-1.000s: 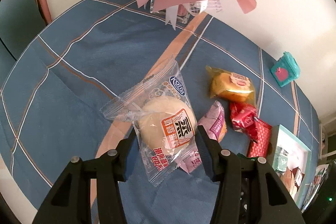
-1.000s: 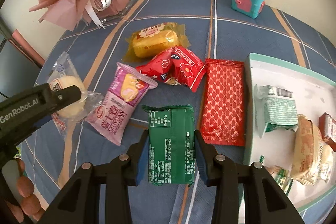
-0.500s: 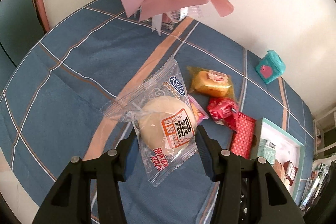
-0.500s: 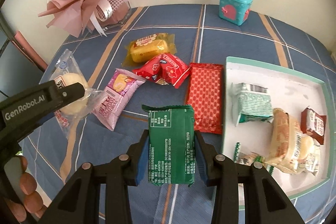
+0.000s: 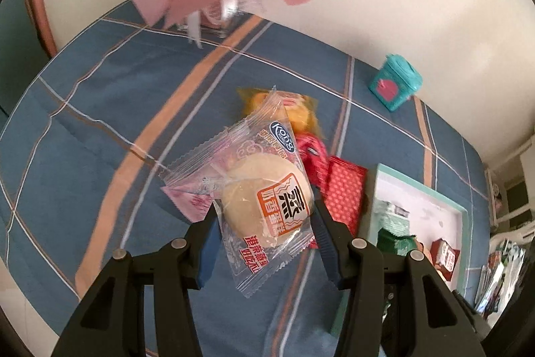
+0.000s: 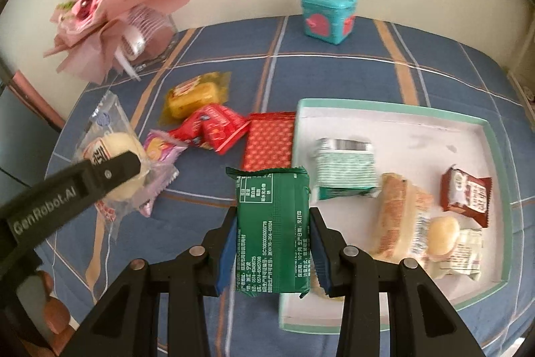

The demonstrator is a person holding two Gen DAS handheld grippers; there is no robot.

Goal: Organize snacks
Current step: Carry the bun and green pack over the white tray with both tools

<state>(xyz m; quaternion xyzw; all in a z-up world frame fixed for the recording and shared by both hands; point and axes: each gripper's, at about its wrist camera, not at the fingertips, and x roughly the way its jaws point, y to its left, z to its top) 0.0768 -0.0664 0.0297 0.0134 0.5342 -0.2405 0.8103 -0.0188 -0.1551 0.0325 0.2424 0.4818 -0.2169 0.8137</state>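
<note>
My left gripper (image 5: 265, 216) is shut on a clear-wrapped round steamed cake (image 5: 264, 206) and holds it above the blue plaid tablecloth. It also shows in the right wrist view (image 6: 113, 169). My right gripper (image 6: 272, 226) is shut on a green snack packet (image 6: 272, 230), held just left of the white tray's (image 6: 394, 119) near corner. The tray holds several wrapped snacks. On the cloth lie a yellow cake packet (image 6: 195, 96), red packets (image 6: 214, 127), a red patterned wafer packet (image 6: 269, 141) and a purple packet (image 6: 160, 153).
A pink flower bouquet in a glass vase (image 6: 113, 19) stands at the back left. A teal toy box (image 6: 326, 14) stands at the back by the wall. The table edge curves at the left and front.
Both grippers have lifted and moved right toward the tray, each keeping its packet. The tray now fills more of the right wrist view.
</note>
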